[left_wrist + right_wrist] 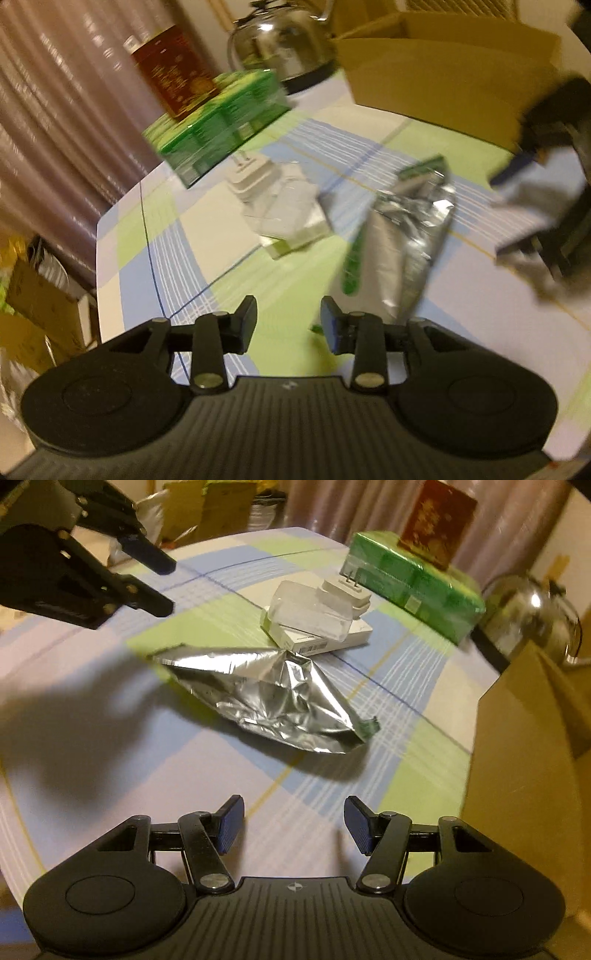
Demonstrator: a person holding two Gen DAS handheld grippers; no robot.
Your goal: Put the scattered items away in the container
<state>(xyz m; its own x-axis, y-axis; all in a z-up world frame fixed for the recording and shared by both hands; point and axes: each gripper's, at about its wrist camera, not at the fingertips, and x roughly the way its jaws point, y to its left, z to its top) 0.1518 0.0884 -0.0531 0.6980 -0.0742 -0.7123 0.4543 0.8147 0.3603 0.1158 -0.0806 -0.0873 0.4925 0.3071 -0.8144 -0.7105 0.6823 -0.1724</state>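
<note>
Nothing legible: gold print on red tin (436,528) blurred, label on white box (314,642) too small.

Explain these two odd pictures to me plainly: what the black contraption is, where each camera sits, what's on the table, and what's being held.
No robot here: a person holds a two-finger gripper in each hand, each with a fisheye camera looking along its fingers. One picture is from the left gripper, the other from the right gripper; both are open and hold nothing. On the checked tablecloth lie a crumpled silver foil pouch, a white plug adapter on a white box, a green package carrying a red tin, a steel kettle, and the cardboard box.
</note>
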